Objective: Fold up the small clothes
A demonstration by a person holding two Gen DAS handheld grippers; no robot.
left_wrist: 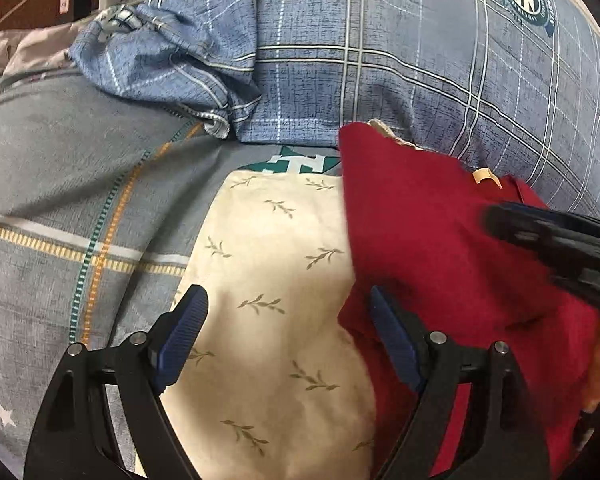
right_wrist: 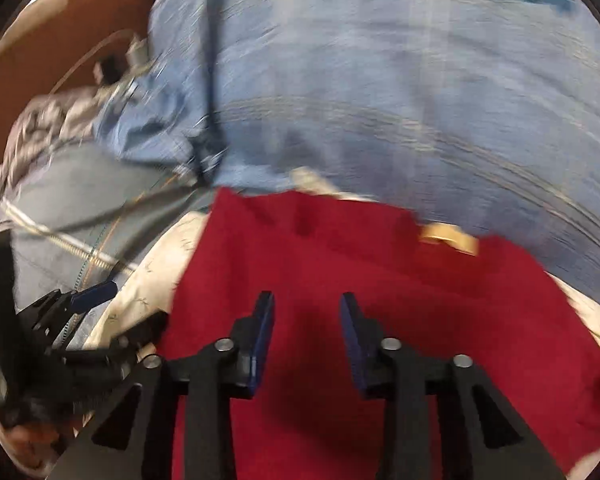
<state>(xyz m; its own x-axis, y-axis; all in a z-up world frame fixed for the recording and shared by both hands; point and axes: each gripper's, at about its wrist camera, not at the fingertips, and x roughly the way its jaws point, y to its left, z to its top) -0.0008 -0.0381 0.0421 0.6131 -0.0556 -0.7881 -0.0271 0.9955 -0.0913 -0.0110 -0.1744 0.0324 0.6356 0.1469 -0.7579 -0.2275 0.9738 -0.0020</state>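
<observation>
Right under the left gripper (left_wrist: 288, 308), whose jaws stand wide apart with nothing in them, lies a cream cloth (left_wrist: 276, 280) with little leaf prints, and its right finger pokes over the edge of the red garment (left_wrist: 440, 248). The right gripper (right_wrist: 307, 308) hangs over that red garment with its jaws a little apart, gripping nothing. Past the red garment a tan tag (right_wrist: 450, 238) shows at its far edge, and farther off lies the blue checked bedding (left_wrist: 380, 80).

Left wrist view: sharp, evenly and softly lit, with fisheye bending and dark corners. Right wrist view: heavy motion blur throughout.
</observation>
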